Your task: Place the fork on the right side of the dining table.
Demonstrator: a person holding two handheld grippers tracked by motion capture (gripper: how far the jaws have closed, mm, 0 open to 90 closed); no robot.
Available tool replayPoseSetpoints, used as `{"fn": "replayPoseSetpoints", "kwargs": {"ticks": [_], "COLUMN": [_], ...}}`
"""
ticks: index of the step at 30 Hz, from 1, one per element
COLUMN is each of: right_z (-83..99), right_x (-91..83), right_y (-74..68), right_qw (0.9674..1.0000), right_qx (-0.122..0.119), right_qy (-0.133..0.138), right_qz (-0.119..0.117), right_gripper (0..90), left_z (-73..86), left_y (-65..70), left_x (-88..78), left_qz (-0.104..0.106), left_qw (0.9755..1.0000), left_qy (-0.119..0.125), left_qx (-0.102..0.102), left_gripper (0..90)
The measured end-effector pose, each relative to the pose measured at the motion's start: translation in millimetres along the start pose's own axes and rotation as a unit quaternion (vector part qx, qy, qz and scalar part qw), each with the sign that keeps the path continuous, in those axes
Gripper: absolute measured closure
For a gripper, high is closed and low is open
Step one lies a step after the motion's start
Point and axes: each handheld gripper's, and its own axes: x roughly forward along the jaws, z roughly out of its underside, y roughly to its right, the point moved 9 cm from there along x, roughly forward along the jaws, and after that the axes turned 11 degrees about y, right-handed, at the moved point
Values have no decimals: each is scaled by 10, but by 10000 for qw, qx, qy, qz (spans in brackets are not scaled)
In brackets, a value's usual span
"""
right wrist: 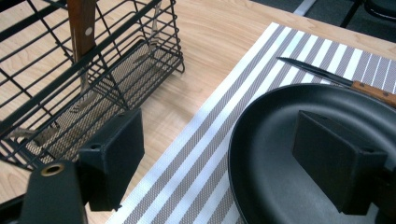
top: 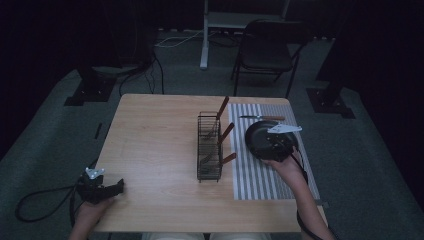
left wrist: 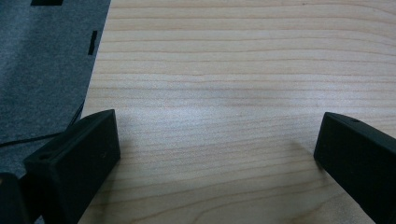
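Note:
A black plate lies on a striped placemat at the table's right. My right gripper hovers at the plate's near edge. In the right gripper view it is open: one jaw stands over the plate, the other over the mat, so the rim lies between them. A wooden-handled knife rests on the mat just behind the plate. My left gripper sits at the table's near left corner, open above bare wood.
A black wire rack holding several wooden-handled utensils stands mid-table, just left of the mat; it is close to my right gripper's left jaw. Beyond the table's far edge stand a folding chair and cables on the floor.

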Motion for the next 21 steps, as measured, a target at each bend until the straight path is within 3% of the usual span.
{"fn": "replayPoseSetpoints", "kwargs": {"ticks": [13,21], "right_z": [-157,-345], "right_x": [138,257], "right_y": [7,22], "right_qw": [10000,10000], "right_qx": [-35,-54], "right_qy": [11,45], "right_qz": [-40,-55], "right_gripper": [169,194], "left_z": [0,0], "left_y": [0,0], "left_x": [0,0], "left_qz": [0,-1], "left_qw": [10000,10000], "left_qy": [0,0], "left_qx": [0,0], "left_gripper": [7,7]}}
